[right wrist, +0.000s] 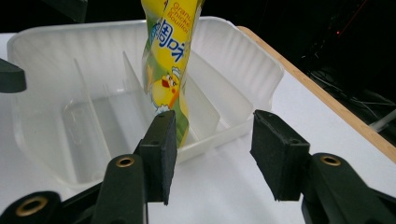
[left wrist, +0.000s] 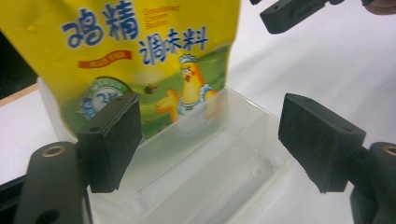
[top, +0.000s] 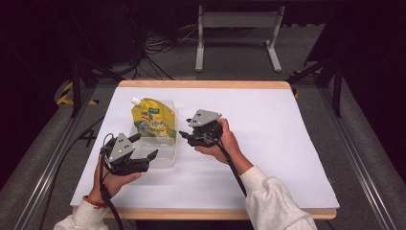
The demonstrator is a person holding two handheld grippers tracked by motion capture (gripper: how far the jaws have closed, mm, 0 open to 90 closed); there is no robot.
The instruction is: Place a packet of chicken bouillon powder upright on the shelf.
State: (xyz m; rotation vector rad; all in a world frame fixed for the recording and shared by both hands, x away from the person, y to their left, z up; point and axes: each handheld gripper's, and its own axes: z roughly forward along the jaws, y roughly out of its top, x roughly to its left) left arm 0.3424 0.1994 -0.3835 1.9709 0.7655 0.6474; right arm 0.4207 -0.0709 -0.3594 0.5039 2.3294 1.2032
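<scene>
- While it stands upright in a slot of the clear plastic tray (top: 165, 158), the yellow pouch (top: 153, 120) leans toward the far end; it shows a cartoon chick, blue lettering and a white spout.
- The left gripper (top: 142, 157) has its jaws spread wide at the tray's near end, gripping nothing.
- The right gripper (top: 187, 138) also gapes wide and empty, just beside the tray's right wall.
- The tray sits on the white table (top: 268, 143).

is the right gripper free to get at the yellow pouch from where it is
Probably yes. The right gripper is open, beside the clear tray, and the yellow pouch stands in it above the rim. Nothing lies between; the left gripper sits at the tray's near end.
</scene>
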